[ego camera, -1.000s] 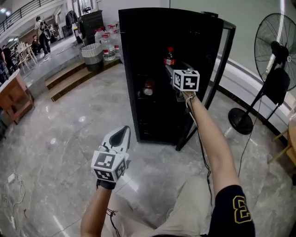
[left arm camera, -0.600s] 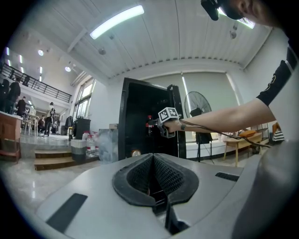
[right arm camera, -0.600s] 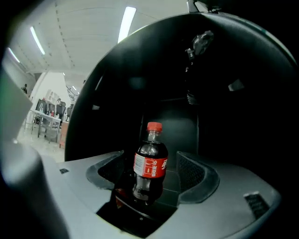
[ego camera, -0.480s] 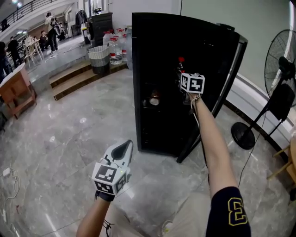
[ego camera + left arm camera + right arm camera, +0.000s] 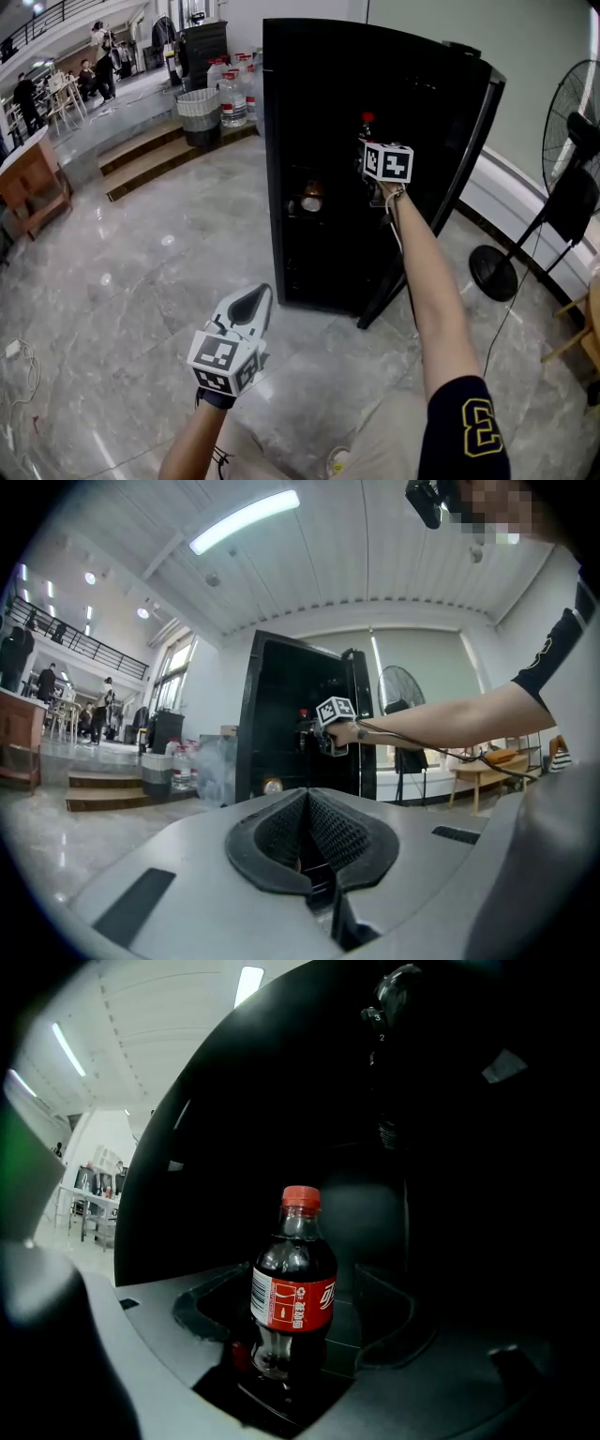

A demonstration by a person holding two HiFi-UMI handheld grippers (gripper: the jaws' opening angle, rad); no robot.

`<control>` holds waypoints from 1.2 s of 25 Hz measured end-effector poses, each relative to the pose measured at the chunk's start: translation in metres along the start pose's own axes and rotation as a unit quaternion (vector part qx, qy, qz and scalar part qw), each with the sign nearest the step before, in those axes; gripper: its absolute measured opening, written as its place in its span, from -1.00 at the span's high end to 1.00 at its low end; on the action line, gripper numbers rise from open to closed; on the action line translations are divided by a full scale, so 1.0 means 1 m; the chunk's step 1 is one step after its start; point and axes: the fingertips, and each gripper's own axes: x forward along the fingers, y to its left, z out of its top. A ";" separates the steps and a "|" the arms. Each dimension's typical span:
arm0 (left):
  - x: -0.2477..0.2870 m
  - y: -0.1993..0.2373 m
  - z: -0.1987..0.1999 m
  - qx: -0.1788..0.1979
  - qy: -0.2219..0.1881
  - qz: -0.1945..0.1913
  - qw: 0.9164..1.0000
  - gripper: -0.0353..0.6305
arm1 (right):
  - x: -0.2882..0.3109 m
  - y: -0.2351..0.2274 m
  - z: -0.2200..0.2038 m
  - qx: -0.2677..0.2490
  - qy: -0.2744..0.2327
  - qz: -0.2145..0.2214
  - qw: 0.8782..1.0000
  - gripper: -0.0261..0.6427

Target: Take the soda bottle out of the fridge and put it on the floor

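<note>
A small cola soda bottle [image 5: 293,1302] with a red cap and red label stands upright on a shelf inside the black fridge [image 5: 309,94]. My right gripper [image 5: 298,1279] is level inside the fridge. Its jaws have just been opening and now stand wide on either side of the bottle, with a gap on each side. From the head view the bottle's cap [image 5: 367,119] shows just beyond the right gripper [image 5: 364,150]. My left gripper [image 5: 251,302] hangs low over the floor, shut with nothing in it. Seen from the left gripper [image 5: 307,803], the fridge stands ahead.
The fridge door [image 5: 464,159] stands open to the right. A round item [image 5: 311,199] sits on a lower shelf. A standing fan [image 5: 572,141] is at the right. Water jugs [image 5: 230,94], a bin [image 5: 199,111] and steps [image 5: 150,155] lie behind on the left. The floor is grey marble.
My right gripper has pushed further into the fridge and now brackets the soda bottle. The left gripper has stayed low in about the same place.
</note>
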 end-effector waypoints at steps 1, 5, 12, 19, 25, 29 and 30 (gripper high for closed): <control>0.001 -0.001 0.000 0.000 0.000 -0.001 1.000 0.84 | 0.000 0.001 0.000 -0.002 0.001 0.002 1.000 -0.01; 0.003 -0.007 -0.001 -0.003 0.003 -0.006 1.000 0.84 | 0.000 0.003 0.000 -0.010 0.004 0.003 1.000 0.05; 0.002 -0.004 0.001 0.001 0.002 -0.005 1.000 0.84 | -0.001 0.005 0.000 -0.005 0.008 -0.005 1.000 0.13; 0.002 -0.004 -0.004 0.000 0.008 -0.008 1.000 0.85 | -0.005 0.005 0.003 -0.007 0.005 -0.013 1.000 0.14; 0.002 -0.003 -0.003 0.001 0.007 -0.010 1.000 0.84 | -0.015 0.010 0.005 -0.003 0.001 -0.012 1.000 0.16; 0.004 -0.006 0.000 0.001 0.005 -0.014 1.000 0.84 | -0.023 0.011 0.005 0.003 -0.001 -0.010 1.000 0.16; 0.004 -0.008 0.001 0.002 0.004 -0.016 1.000 0.84 | -0.026 0.011 0.006 0.004 -0.002 -0.011 1.000 0.16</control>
